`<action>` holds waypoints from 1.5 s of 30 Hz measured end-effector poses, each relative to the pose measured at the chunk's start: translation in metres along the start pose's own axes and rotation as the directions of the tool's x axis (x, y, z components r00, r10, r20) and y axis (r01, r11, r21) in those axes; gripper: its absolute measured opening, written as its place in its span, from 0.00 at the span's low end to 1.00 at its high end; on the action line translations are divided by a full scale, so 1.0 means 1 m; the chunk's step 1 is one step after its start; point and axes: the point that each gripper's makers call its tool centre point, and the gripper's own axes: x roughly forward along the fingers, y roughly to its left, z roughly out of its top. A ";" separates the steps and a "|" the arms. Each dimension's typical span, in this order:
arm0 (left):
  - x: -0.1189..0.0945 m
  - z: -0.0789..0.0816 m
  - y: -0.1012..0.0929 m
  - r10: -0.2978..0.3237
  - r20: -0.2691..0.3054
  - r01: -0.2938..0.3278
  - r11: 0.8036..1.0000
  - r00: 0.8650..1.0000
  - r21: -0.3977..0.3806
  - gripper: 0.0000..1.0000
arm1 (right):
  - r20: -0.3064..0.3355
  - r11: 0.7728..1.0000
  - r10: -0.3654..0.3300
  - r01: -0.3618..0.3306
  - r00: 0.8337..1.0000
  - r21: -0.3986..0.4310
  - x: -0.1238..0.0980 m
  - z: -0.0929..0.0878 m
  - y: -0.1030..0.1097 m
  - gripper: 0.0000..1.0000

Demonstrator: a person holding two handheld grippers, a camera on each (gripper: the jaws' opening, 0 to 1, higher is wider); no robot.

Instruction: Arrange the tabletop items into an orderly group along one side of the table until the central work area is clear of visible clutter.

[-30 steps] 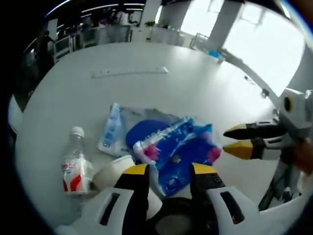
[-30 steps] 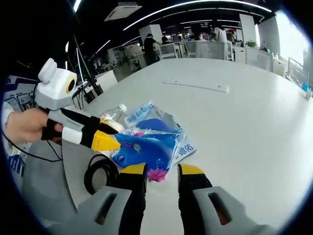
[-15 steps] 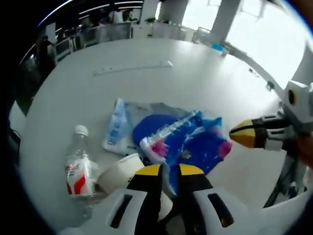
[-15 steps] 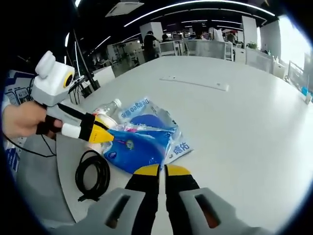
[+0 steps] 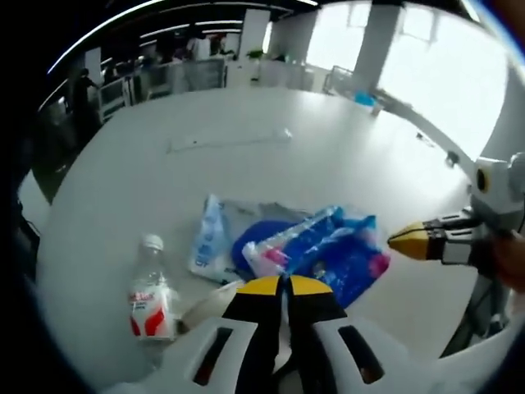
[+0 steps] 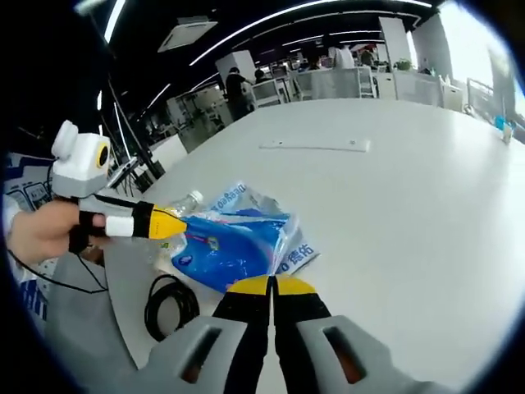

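Both grippers closed on the blue pack stack, bottle and cup loose beside it.

Left gripper (image 5: 283, 283) jaws together, apparently pinching the near edge of the blue-pink pack (image 5: 316, 246); contact point hidden under the tips, so grip unconfirmed. Right gripper (image 6: 272, 283) jaws also together, tips at the opposite edge of the same blue pack (image 6: 225, 246); pinching film or just touching, cannot tell. Pack lies on a clear bag (image 5: 215, 234) near the table (image 6: 410, 180) edge, between the two grippers. Risks: thin film slipping out of either pinch; opposed pulls tearing it; top pack sliding off the bag underneath; a drag knocking over the water bottle (image 5: 152, 287) or paper cup (image 5: 209, 304) just beside the left gripper. Black cable (image 6: 168, 304) near the edge likely to snag.
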 end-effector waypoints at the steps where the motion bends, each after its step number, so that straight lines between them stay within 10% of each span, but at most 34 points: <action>1: -0.002 0.003 -0.001 -0.002 0.013 0.003 1.000 1.000 -0.002 0.00 | 0.005 1.000 0.001 -0.001 1.000 0.002 -0.001 0.001 0.000 0.00; 21: -0.012 0.037 -0.055 -0.094 0.122 0.089 0.995 0.988 0.048 0.00 | 0.113 0.997 -0.077 0.078 0.991 0.004 -0.062 0.017 -0.020 0.00; 45: 0.025 0.064 -0.128 -0.187 0.111 0.170 0.974 0.976 0.148 0.00 | 0.142 0.983 -0.182 0.176 0.973 0.055 -0.106 0.018 -0.087 0.00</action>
